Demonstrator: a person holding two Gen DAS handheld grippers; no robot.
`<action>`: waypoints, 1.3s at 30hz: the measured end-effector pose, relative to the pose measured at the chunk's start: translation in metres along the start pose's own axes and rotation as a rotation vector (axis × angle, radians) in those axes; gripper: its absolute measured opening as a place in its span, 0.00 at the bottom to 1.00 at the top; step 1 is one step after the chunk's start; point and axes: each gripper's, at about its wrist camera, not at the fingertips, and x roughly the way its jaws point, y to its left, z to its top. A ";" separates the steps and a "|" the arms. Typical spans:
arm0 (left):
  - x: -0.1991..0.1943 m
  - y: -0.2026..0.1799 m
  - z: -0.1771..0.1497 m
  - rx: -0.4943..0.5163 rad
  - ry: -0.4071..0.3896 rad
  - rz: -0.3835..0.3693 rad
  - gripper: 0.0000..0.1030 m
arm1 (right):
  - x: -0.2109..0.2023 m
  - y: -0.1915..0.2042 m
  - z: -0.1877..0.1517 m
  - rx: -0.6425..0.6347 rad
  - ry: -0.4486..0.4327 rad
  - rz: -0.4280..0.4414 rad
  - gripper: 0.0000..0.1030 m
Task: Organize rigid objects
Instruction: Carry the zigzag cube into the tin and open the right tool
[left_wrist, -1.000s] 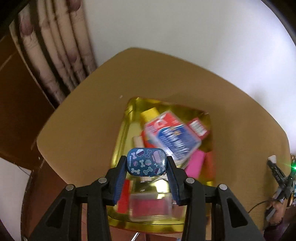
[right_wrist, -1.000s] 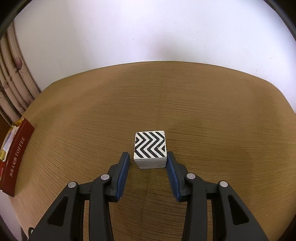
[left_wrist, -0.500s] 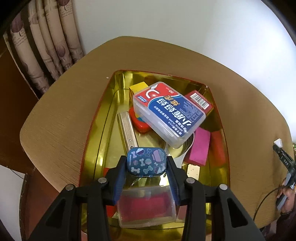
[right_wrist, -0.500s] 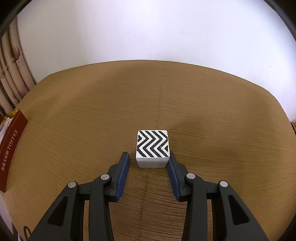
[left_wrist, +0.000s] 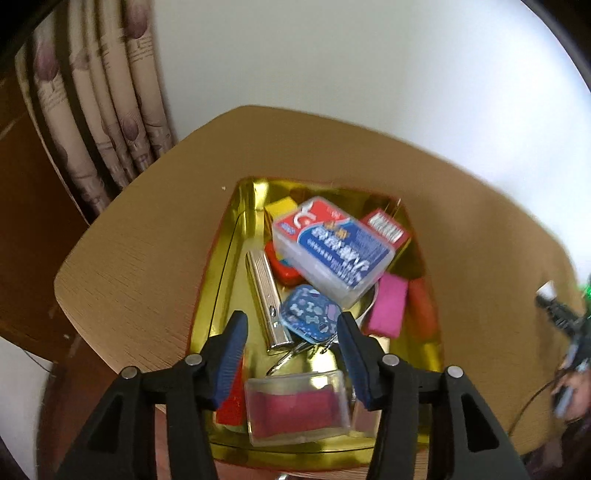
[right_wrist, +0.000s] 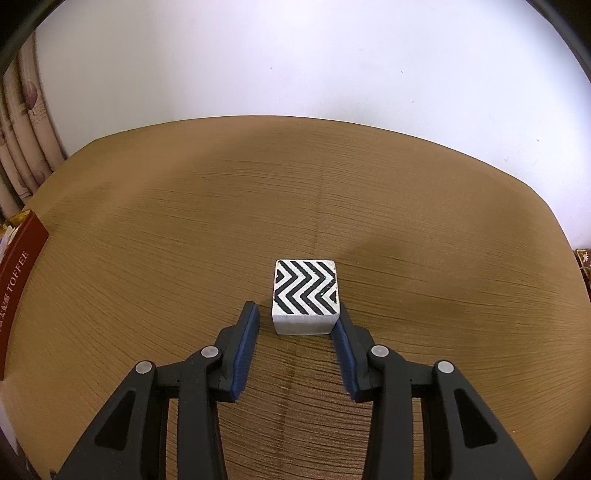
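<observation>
1. The left gripper (left_wrist: 291, 328) is spread wide and holds nothing; the blue patterned case (left_wrist: 308, 313) lies loose in the gold tray (left_wrist: 218, 280), among other items
2. The right gripper (right_wrist: 295, 325) is also released, unclenched
3. The chevron block (right_wrist: 305, 295) sits on the table (right_wrist: 147, 258) just ahead of the right gripper, touching its right finger (right_wrist: 345, 349), with a gap to its left finger

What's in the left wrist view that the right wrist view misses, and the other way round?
Only the left wrist view shows the gold tray packed with items: a blue patterned tag lying loose, a toothpick box, a pink block and a clear case, with the left hand-held gripper open above them.

Only the right wrist view shows the chevron block and the open right hand-held gripper.

Both show the wooden table.
</observation>
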 end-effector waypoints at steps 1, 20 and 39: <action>-0.006 0.005 0.000 -0.025 -0.010 -0.038 0.50 | 0.000 0.004 0.002 -0.004 0.004 -0.007 0.31; -0.063 0.026 -0.103 -0.165 -0.031 0.009 0.51 | -0.076 0.136 0.048 0.019 -0.011 0.391 0.26; -0.064 0.050 -0.096 -0.206 -0.090 0.068 0.51 | -0.060 0.348 0.019 -0.264 0.119 0.593 0.27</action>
